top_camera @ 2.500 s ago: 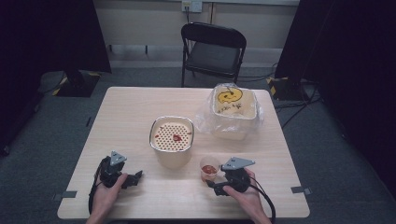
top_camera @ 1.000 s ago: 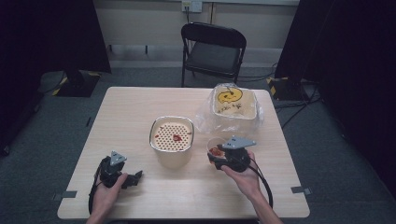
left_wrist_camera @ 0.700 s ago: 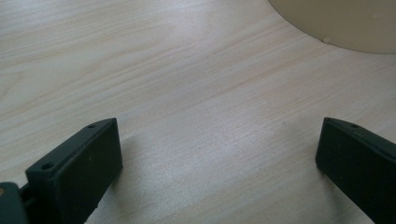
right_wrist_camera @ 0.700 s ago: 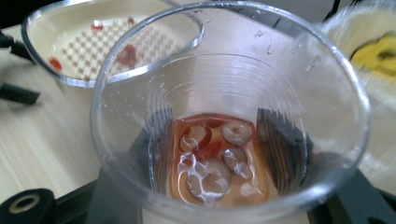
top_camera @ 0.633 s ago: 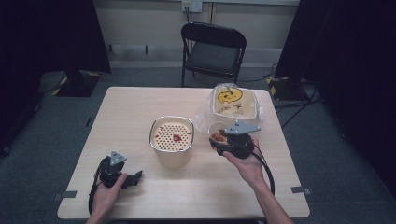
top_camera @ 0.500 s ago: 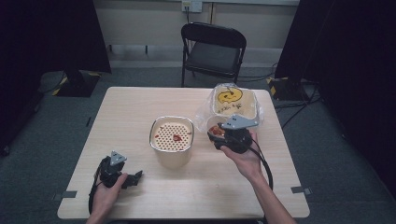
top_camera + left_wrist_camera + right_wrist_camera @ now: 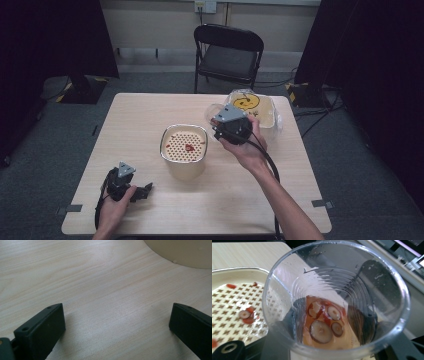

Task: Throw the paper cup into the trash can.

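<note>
1. Basically mid-pour: clear ribbed plastic cup (image 7: 335, 302) clamped in right gripper (image 7: 231, 125), jaws just squeezed tighter on it, red sliced bits (image 7: 324, 320) in liquid at the bottom.
2. Held up just beside the cream strainer pot (image 7: 184, 146), perforated insert below and left of the jaws.
3. Next up, probably: shift over the holes, tip slowly.
4. Left gripper (image 7: 131, 187) wide open, empty, parked on smooth wood table (image 7: 100, 290).

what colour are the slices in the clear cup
Red-rimmed with pale centres, sitting in orange liquid in the clear cup; best seen in the right gripper view.
</note>
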Motion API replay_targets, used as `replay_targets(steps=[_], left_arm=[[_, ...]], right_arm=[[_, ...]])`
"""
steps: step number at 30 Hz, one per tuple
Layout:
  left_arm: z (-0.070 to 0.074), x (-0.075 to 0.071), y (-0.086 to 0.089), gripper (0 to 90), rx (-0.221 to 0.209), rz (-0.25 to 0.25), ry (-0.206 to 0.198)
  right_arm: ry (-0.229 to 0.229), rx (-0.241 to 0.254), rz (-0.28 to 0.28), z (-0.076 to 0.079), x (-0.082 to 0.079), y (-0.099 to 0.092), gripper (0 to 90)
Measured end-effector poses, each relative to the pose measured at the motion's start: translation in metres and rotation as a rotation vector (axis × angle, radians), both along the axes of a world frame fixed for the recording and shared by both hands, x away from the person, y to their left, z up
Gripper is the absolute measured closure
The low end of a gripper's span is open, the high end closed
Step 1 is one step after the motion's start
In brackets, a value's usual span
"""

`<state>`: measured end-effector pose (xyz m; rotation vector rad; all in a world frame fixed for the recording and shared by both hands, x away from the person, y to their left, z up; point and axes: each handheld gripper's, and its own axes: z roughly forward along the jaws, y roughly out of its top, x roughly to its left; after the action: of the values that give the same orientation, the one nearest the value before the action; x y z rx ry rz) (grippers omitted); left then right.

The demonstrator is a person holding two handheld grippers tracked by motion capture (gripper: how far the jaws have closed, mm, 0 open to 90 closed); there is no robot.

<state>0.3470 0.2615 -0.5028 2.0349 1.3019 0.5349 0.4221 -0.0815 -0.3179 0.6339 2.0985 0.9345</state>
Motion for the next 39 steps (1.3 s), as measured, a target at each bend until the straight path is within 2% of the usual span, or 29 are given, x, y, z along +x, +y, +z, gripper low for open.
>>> replay_targets(steps=[4,7,9,10,11,12,14,15,17,18,19,20,21,23,24,27,28,29,30,31,32,33,36,39], left_arm=[[0.0,0.0,0.0,0.0,0.002,-0.001,0.001],[0.0,0.0,0.0,0.0,0.001,0.001,0.001],[0.0,0.0,0.0,0.0,0.002,0.0,0.001],[0.0,0.0,0.0,0.0,0.0,0.0,0.0],[0.0,0.0,0.0,0.0,-0.001,0.0,0.0],[0.0,0.0,0.0,0.0,-0.001,0.0,0.0],[0.0,0.0,0.0,0.0,0.0,0.0,0.0],[0.0,0.0,0.0,0.0,0.0,0.0,0.0],[0.0,0.0,0.0,0.0,0.001,0.001,0.001],[0.0,0.0,0.0,0.0,0.001,0.001,0.001],[0.0,0.0,0.0,0.0,0.0,0.0,0.0],[0.0,0.0,0.0,0.0,0.0,0.0,0.0],[0.0,0.0,0.0,0.0,-0.001,0.0,0.0],[0.0,0.0,0.0,0.0,-0.002,0.002,-0.001],[0.0,0.0,0.0,0.0,-0.002,0.002,-0.001],[0.0,0.0,0.0,0.0,0.0,0.0,0.0],[0.0,0.0,0.0,0.0,0.002,-0.002,0.001],[0.0,0.0,0.0,0.0,0.002,-0.002,0.001],[0.0,0.0,0.0,0.0,-0.001,-0.001,0.0],[0.0,0.0,0.0,0.0,0.002,-0.001,0.0],[0.0,0.0,0.0,0.0,0.002,-0.001,0.0],[0.0,0.0,0.0,0.0,0.0,0.0,0.0],[0.0,0.0,0.0,0.0,0.002,0.001,0.001],[0.0,0.0,0.0,0.0,-0.001,-0.001,0.0]], right_arm=[[0.001,0.0,0.003,-0.004,0.005,0.009,50.2],[-0.022,-0.021,-0.011,-0.013,0.008,0.017,50.4],[-0.057,-0.057,-0.024,-0.02,0.012,0.023,50.6],[-0.057,-0.057,-0.024,-0.02,0.012,0.023,50.6],[-0.106,-0.12,-0.041,-0.024,0.013,0.028,50.8],[-0.106,-0.12,-0.041,-0.024,0.013,0.028,50.8],[-0.181,-0.197,-0.045,-0.029,0.014,0.034,51.0],[-0.181,-0.197,-0.045,-0.029,0.014,0.034,51.0],[-0.227,-0.256,-0.055,-0.034,0.013,0.04,51.1],[-0.227,-0.256,-0.055,-0.034,0.013,0.04,51.1],[-0.246,-0.295,-0.056,-0.037,0.014,0.043,51.2],[-0.246,-0.295,-0.056,-0.037,0.014,0.043,51.2],[-0.292,-0.364,-0.064,-0.041,0.012,0.048,51.3],[-0.319,-0.44,-0.069,-0.043,0.009,0.053,51.6],[-0.319,-0.44,-0.069,-0.043,0.009,0.053,51.6],[-0.389,-0.58,-0.061,-0.048,0.007,0.062,51.7],[-0.398,-0.611,-0.055,-0.049,0.007,0.064,51.8],[-0.398,-0.611,-0.055,-0.049,0.007,0.064,51.8],[-0.406,-0.638,-0.052,-0.049,0.007,0.066,51.7],[-0.428,-0.694,-0.042,-0.05,0.007,0.07,51.9],[-0.428,-0.694,-0.042,-0.05,0.007,0.07,51.9],[-0.439,-0.727,-0.038,-0.05,0.007,0.072,51.9],[-0.46,-0.754,-0.031,-0.05,0.008,0.074,51.9],[-0.487,-0.805,-0.014,-0.049,0.01,0.075,51.9]])
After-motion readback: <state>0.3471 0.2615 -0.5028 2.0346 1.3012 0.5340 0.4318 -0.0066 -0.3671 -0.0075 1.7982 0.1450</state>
